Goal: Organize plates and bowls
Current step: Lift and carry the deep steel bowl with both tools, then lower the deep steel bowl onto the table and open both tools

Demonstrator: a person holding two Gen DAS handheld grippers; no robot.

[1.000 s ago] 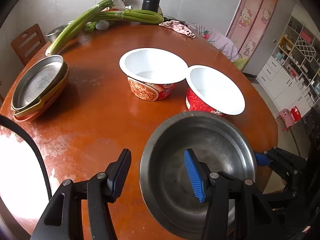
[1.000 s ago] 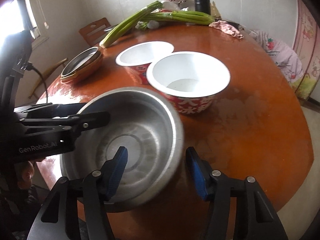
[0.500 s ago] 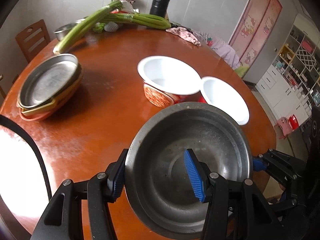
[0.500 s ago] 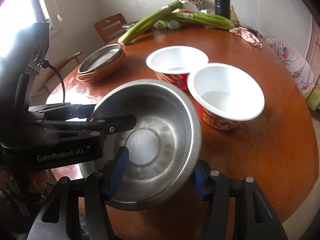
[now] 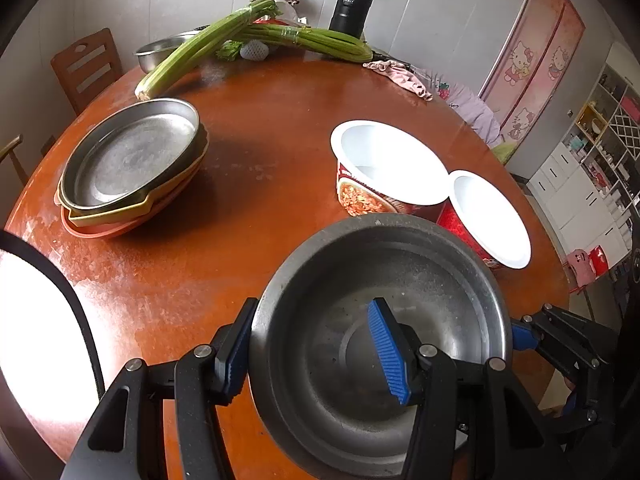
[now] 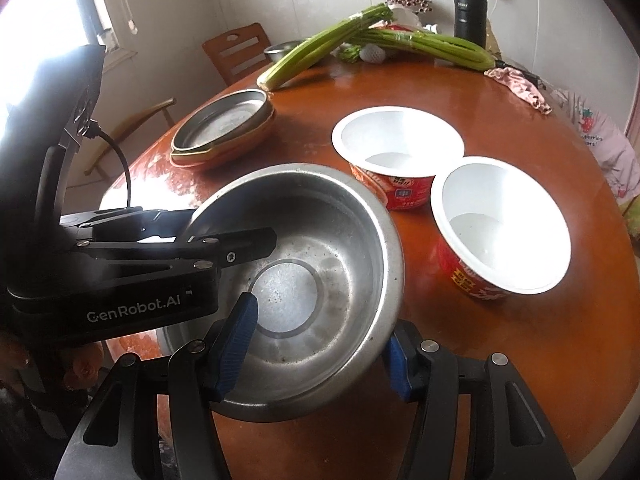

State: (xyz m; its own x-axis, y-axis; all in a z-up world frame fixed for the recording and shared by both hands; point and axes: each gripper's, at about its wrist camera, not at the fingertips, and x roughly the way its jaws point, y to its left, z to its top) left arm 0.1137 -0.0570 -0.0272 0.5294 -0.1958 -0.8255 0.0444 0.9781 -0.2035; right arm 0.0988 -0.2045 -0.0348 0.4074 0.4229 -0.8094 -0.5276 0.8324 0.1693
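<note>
A steel bowl is held tilted above the round wooden table. My left gripper straddles its near rim, one finger outside, one inside. My right gripper straddles the opposite rim the same way. Both jaws stand wide, touching or close to the wall; the grip is unclear. Two white-lined red paper bowls stand beyond; they also show in the right wrist view. A stack of plates with a steel one on top sits at the left.
Celery stalks, a black flask, a pink cloth and a small steel bowl lie at the table's far edge. A wooden chair stands behind. Shelves are at the right.
The steel bowl has been lifted off the table and tilted, with both grippers rising along with it. The left gripper's outer finger has come up against the bowl's wall.
</note>
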